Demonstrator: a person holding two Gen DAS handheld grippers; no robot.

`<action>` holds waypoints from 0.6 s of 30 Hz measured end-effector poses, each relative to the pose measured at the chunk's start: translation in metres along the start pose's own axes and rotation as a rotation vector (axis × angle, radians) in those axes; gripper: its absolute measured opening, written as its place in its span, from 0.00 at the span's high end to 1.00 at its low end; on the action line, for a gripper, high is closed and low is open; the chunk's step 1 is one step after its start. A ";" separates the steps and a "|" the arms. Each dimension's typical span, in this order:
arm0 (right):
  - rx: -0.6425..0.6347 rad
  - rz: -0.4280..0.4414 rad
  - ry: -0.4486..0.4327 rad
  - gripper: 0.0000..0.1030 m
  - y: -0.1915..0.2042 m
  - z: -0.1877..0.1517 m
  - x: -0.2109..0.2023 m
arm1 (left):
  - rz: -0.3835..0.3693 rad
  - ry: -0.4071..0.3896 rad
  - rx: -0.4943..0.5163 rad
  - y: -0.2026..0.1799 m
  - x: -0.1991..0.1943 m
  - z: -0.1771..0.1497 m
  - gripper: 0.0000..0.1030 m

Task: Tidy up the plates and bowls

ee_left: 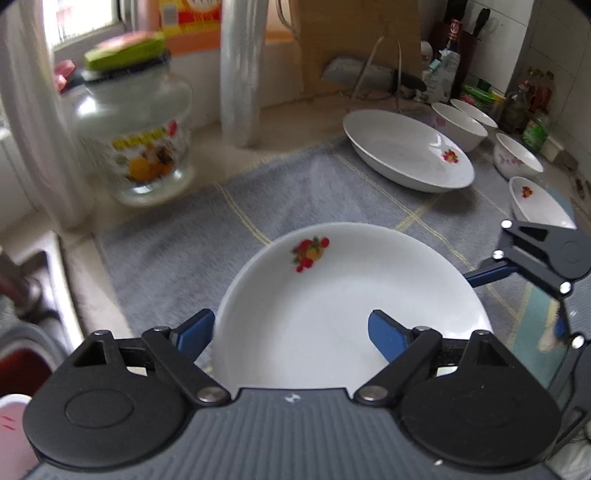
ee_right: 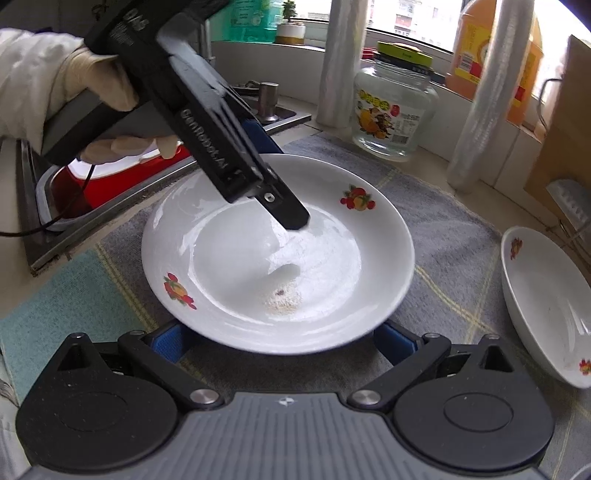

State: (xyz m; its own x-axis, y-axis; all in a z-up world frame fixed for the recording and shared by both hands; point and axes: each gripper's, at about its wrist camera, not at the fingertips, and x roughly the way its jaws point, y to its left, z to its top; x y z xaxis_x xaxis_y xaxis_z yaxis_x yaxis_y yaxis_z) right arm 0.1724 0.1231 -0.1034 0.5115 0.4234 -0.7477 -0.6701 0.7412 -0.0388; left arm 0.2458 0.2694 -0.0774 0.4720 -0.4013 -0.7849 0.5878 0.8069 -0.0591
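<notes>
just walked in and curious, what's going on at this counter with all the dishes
A person with a hand-held gripper in each hand is sorting dishes on a grey mat. The left hand-held gripper straddles the near rim of a white fruit-print plate, one finger inside, jaws apart. The right hand-held gripper sits open at the plate's opposite edge. More plates and bowls wait beyond.

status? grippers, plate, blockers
Left gripper open, straddling the near plate's rim. Right gripper open, plate edge above its fingers. Plate on grey mat. Nothing blocking.

Soft daylight from the window (ee_right: 406, 18) gives bright, fisheye-bent views, the jar (ee_left: 136, 136) smeared by motion blur.
</notes>
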 end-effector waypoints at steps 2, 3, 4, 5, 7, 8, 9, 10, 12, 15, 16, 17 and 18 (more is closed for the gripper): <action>0.020 -0.016 -0.003 0.00 -0.003 -0.003 -0.008 | 0.037 -0.057 0.016 -0.007 -0.012 -0.001 0.11; 0.031 -0.025 -0.004 0.00 -0.005 -0.004 -0.013 | 0.053 -0.088 0.027 -0.012 -0.020 -0.002 0.09; 0.044 -0.034 -0.006 0.00 -0.007 -0.006 -0.018 | 0.064 -0.116 0.038 -0.017 -0.027 -0.002 0.07; 0.057 -0.048 -0.006 0.00 -0.008 -0.007 -0.024 | 0.076 -0.146 0.052 -0.023 -0.034 -0.001 0.05; 0.097 -0.097 -0.016 0.00 -0.011 -0.012 -0.038 | 0.088 -0.193 0.073 -0.034 -0.046 0.002 0.04; 0.118 -0.114 -0.019 0.00 -0.013 -0.014 -0.045 | 0.080 -0.209 0.082 -0.041 -0.050 0.004 0.04; 0.144 -0.133 -0.027 0.00 -0.016 -0.016 -0.055 | 0.068 -0.223 0.087 -0.047 -0.052 0.006 0.04; 0.166 -0.147 -0.036 0.00 -0.019 -0.019 -0.063 | 0.055 -0.241 0.085 -0.054 -0.055 0.008 0.04; 0.197 -0.176 -0.049 0.00 -0.025 -0.027 -0.079 | 0.030 -0.271 0.070 -0.070 -0.057 0.012 0.03; 0.235 -0.230 -0.043 0.00 -0.040 -0.040 -0.095 | -0.016 -0.280 0.065 -0.096 -0.056 0.015 0.02; 0.254 -0.249 -0.030 0.00 -0.048 -0.044 -0.097 | -0.026 -0.278 0.064 -0.105 -0.053 0.015 0.02; 0.275 -0.265 -0.018 0.00 -0.056 -0.050 -0.100 | -0.028 -0.276 0.062 -0.115 -0.050 0.016 0.02; 0.298 -0.276 -0.001 0.00 -0.063 -0.056 -0.103 | -0.027 -0.268 0.055 -0.125 -0.046 0.016 0.02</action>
State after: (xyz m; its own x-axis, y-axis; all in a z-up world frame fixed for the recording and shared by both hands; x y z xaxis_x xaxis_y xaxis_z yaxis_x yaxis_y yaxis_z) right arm 0.1318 0.0037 -0.0615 0.6509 0.1879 -0.7355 -0.3224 0.9456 -0.0437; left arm 0.1611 0.1797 -0.0235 0.6083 -0.5289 -0.5918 0.6340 0.7724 -0.0387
